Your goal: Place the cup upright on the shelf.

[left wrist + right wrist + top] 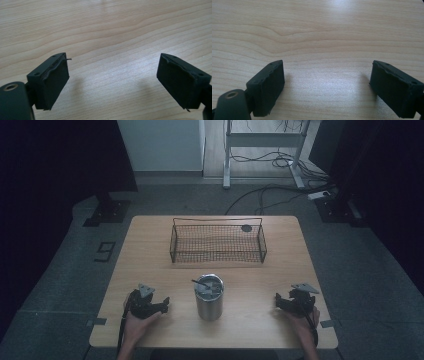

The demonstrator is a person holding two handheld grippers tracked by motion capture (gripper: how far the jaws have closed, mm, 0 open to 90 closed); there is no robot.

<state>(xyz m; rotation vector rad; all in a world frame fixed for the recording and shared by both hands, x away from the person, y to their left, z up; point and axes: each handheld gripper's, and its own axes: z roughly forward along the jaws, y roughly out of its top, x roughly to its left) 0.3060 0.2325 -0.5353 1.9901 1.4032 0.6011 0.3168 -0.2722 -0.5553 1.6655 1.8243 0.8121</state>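
Resting low at the near edge of a pale wooden desk (150,250), a person's two hand-held tools flank a steel tumbler (209,303) that stands upright between them, well apart from each. Behind it, toward the far side of the desk, sits a black wire basket (218,243) with a small dark disc (246,228) at its back right corner; whether the disc lies in the basket or just beyond it cannot be told. The tumbler carries a lid (209,284) with a thin dark straw or stirrer (201,283) lying across it. By the look of things, the work has not yet begun: both tools appear poised for a first reach toward the tumbler, and the next move would call for one tool to swing inward and square its jaws on the cup's wall. The left tool (112,72) is spread wide, gripping nothing, bare wood grain between its pads. The right tool (327,75) is likewise splayed and empty, hovering just above the desk surface.
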